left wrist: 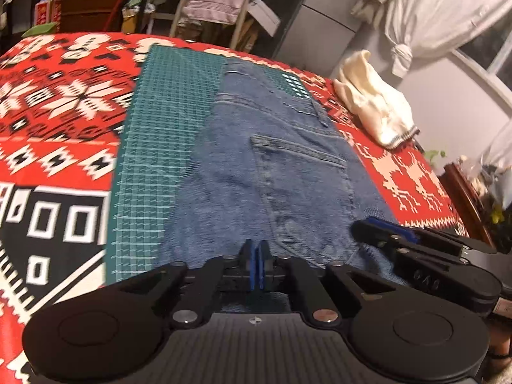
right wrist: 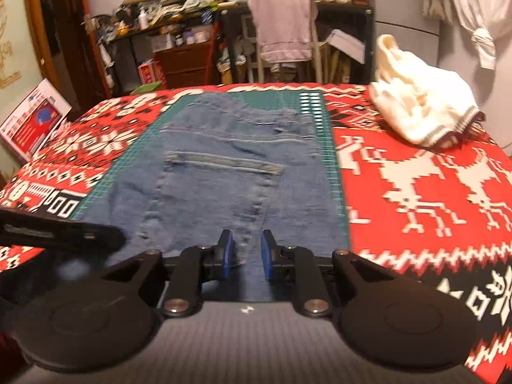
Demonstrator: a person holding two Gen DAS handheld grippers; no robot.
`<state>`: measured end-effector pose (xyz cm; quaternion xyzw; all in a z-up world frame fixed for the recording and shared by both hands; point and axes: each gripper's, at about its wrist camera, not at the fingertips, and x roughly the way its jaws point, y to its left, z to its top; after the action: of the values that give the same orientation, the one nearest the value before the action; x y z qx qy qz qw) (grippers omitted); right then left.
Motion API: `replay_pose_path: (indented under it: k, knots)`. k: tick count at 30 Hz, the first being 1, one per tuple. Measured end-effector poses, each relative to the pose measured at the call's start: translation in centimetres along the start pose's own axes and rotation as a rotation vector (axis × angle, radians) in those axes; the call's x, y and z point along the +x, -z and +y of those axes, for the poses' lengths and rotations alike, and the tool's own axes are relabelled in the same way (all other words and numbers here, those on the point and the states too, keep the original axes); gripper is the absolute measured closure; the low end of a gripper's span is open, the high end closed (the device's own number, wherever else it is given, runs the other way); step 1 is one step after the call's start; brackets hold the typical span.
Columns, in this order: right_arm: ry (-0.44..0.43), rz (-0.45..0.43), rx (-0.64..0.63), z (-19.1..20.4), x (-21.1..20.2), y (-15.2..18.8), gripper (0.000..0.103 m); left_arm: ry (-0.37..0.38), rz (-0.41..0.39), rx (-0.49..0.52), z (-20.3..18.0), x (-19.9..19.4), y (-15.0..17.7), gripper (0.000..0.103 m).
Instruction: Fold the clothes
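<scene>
Blue jeans lie folded flat, back pocket up, on a green cutting mat over a red patterned tablecloth. My left gripper hovers at the near end of the jeans with its blue pads pressed together, and no cloth shows between them. To its right, my right gripper reaches in over the jeans' right edge. In the right wrist view my right gripper is open, with the jeans visible through the gap. The left gripper enters from the left, blurred.
A crumpled cream sweater lies on the tablecloth right of the mat. Beyond the far table edge stand a chair draped with a pink towel and cluttered shelves. A printed box leans at the left.
</scene>
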<state>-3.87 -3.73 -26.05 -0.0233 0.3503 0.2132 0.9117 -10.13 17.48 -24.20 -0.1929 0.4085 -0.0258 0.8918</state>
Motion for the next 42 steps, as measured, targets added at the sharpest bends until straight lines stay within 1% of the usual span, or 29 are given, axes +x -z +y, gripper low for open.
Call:
replay_pose_path:
  k: [2, 4, 7, 8, 9, 12, 13, 14, 16, 17, 18, 20, 21, 22, 24, 26, 27, 28, 31, 33, 35, 38, 42]
  knots:
    - [0.037, -0.002, 0.02, -1.3, -0.1, 0.1, 0.103, 0.007, -0.003, -0.028, 0.9, -0.3, 0.1, 0.1]
    - [0.015, -0.004, 0.065, -2.7, -0.2, 0.3, 0.103, 0.016, -0.004, -0.053, 1.6, -0.7, 0.3, 0.1]
    - [0.073, -0.011, 0.037, -2.6, -0.4, 0.4, 0.103, 0.021, -0.005, -0.059, 2.1, -1.2, 0.6, 0.1]
    - [0.123, -0.01, 0.022, -2.5, -0.5, 0.4, 0.103, 0.022, -0.004, -0.061, 2.3, -1.3, 0.7, 0.1]
    - [0.141, -0.006, 0.033, -3.0, -0.5, 0.6, 0.103, 0.023, -0.002, -0.063, 2.4, -1.5, 0.8, 0.1]
    - [0.102, 0.008, 0.139, -5.1, -1.0, 0.8, 0.103, 0.022, 0.001, -0.071, 2.7, -1.9, 1.2, 0.1]
    - [0.094, 0.001, 0.153, -5.4, -1.2, 0.6, 0.096, 0.022, 0.001, -0.071, 2.7, -2.0, 1.3, 0.1]
    - [0.086, -0.007, 0.165, -5.7, -1.4, 0.4, 0.093, 0.021, 0.001, -0.07, 2.6, -2.0, 1.3, 0.1]
    - [0.063, -0.037, 0.162, -6.0, -1.7, -0.1, 0.093, 0.019, 0.002, -0.071, 2.6, -2.0, 1.3, 0.101]
    - [0.046, -0.042, 0.154, -6.0, -1.6, -0.5, 0.09, 0.019, 0.002, -0.073, 2.5, -2.0, 1.3, 0.101]
    - [0.028, -0.036, 0.143, -5.9, -1.1, -0.9, 0.089, 0.022, 0.002, -0.078, 2.5, -2.1, 1.2, 0.101]
    - [-0.007, -0.025, 0.122, -5.7, -0.3, -1.8, 0.08, 0.026, 0.001, -0.086, 2.4, -2.2, 1.1, 0.099]
    - [-0.02, -0.02, 0.11, -5.6, 0.2, -2.2, 0.079, 0.026, -0.002, -0.086, 2.4, -2.3, 1.0, 0.098]
    - [-0.014, -0.014, 0.094, -5.3, 0.7, -2.6, 0.078, 0.025, -0.004, -0.084, 2.3, -2.4, 1.0, 0.097]
    - [-0.02, 0.006, 0.081, -5.3, 1.9, -3.2, 0.078, 0.024, -0.007, -0.08, 2.2, -2.6, 0.8, 0.095]
    - [-0.05, 0.018, 0.087, -5.5, 2.7, -3.4, 0.08, 0.027, -0.007, -0.083, 2.3, -2.6, 0.7, 0.094]
    - [-0.065, 0.028, 0.089, -5.5, 3.1, -3.5, 0.083, 0.029, -0.007, -0.086, 2.3, -2.5, 0.6, 0.093]
    - [-0.07, 0.037, 0.086, -5.4, 3.2, -3.5, 0.098, 0.031, -0.007, -0.089, 2.3, -2.5, 0.6, 0.092]
    - [-0.036, -0.004, 0.051, -4.7, 1.8, -3.7, 0.103, 0.03, -0.011, -0.087, 2.3, -2.5, 0.3, 0.09]
    - [-0.007, -0.036, 0.05, -4.6, 0.7, -3.7, 0.103, 0.021, -0.014, -0.08, 2.3, -2.5, 0.1, 0.087]
    - [0.008, -0.016, 0.069, -4.9, 1.1, -3.3, 0.103, 0.016, -0.003, -0.09, 2.7, -2.1, 0.0, 0.088]
    - [0.03, 0.014, 0.074, -5.1, 2.0, -2.5, 0.103, 0.022, 0.008, -0.113, 3.5, -1.9, 0.2, 0.094]
    - [0.058, 0.012, 0.033, -4.8, 2.4, -2.0, 0.102, 0.029, 0.009, -0.129, 4.0, -2.5, 0.3, 0.095]
